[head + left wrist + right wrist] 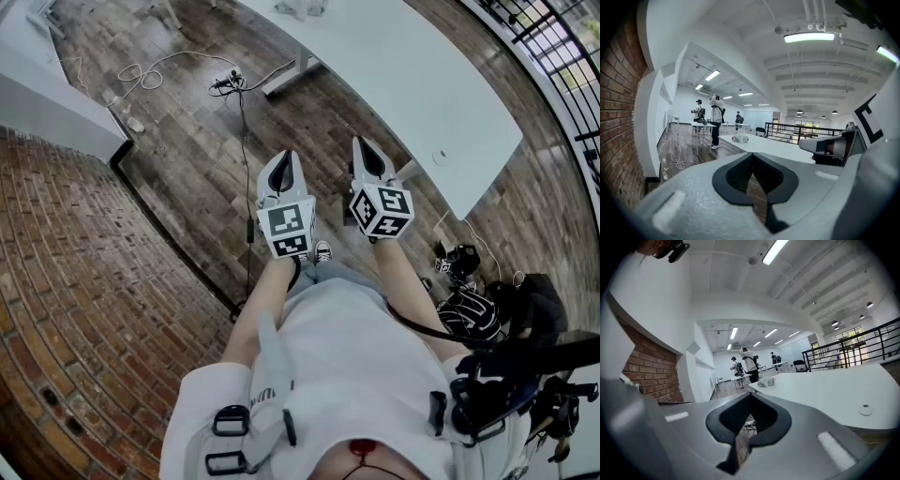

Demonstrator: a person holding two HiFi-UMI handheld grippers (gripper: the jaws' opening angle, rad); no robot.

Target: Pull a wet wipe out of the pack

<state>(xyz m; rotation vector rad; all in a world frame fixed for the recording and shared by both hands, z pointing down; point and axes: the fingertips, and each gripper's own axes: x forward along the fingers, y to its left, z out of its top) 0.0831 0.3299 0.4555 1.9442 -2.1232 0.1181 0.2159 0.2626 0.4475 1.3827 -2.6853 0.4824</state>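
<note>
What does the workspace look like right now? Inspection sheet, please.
Surface: white table, mostly bare, with a small round fitting near its edge.
Job's things: no wipe pack can be made out. A whitish bundle at the table's far end is too small to identify.
Clutter: black gear on the floor at the person's right.
Grippers: left gripper and right gripper both have jaws together with nothing between them, held over the floor short of the table.
Cables: a white cable lies looped on the floor and a black cable runs along it.
Surroundings: brick wall, wood floor, black railing, people at distant tables.
</note>
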